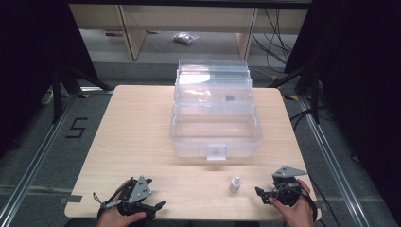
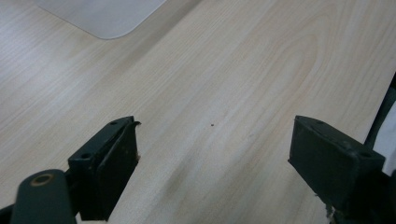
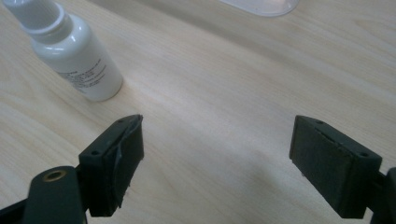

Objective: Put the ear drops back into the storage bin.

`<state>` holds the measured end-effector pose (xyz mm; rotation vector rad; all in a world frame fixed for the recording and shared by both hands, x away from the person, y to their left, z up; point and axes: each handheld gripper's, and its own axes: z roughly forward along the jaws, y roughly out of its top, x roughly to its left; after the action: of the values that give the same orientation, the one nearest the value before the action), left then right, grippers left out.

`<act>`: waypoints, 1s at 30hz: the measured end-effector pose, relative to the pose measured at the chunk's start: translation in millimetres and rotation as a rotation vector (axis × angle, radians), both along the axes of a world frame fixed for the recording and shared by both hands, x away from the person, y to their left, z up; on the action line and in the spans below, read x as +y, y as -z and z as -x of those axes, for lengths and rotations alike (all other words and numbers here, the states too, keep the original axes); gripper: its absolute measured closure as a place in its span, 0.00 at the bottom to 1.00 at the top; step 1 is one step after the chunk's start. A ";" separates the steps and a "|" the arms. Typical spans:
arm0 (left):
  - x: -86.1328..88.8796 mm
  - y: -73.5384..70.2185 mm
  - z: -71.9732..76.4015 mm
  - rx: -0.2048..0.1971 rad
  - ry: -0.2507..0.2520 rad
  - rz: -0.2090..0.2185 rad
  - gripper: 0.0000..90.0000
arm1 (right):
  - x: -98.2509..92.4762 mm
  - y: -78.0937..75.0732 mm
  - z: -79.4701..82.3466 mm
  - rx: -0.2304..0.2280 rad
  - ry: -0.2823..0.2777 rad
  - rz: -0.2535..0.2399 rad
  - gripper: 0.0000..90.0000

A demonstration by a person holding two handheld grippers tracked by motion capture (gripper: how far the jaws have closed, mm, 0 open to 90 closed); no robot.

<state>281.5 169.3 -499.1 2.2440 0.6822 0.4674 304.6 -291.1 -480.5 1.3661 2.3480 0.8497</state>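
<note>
A small white bottle (image 1: 235,184) with a clear cap stands upright on the wooden table (image 1: 142,132) near its front edge. In the right gripper view the same bottle (image 3: 74,56) stands up and to the left of the jaws. My right gripper (image 1: 263,194) rests just right of the bottle, open, nothing between its jaws. At the front left my left gripper (image 1: 153,194) is open over bare wood (image 2: 215,126). A clear plastic box (image 1: 215,127) with its lid raised (image 1: 213,78) sits at the table's middle back.
The box has a front latch (image 1: 216,152) and a small dark item (image 1: 230,98) in its upper tray. Dark frames and cables flank the table. A floor mark "5" (image 1: 75,127) lies left of it.
</note>
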 end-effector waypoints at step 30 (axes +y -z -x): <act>0.1 -0.1 -0.1 0.000 0.009 0.007 0.17 | 7.0 -11.0 0.0 0.027 -0.081 0.034 0.22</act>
<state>281.6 169.3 -499.0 2.2394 0.6730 0.4598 304.6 -284.1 -469.5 1.2848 2.4415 0.8138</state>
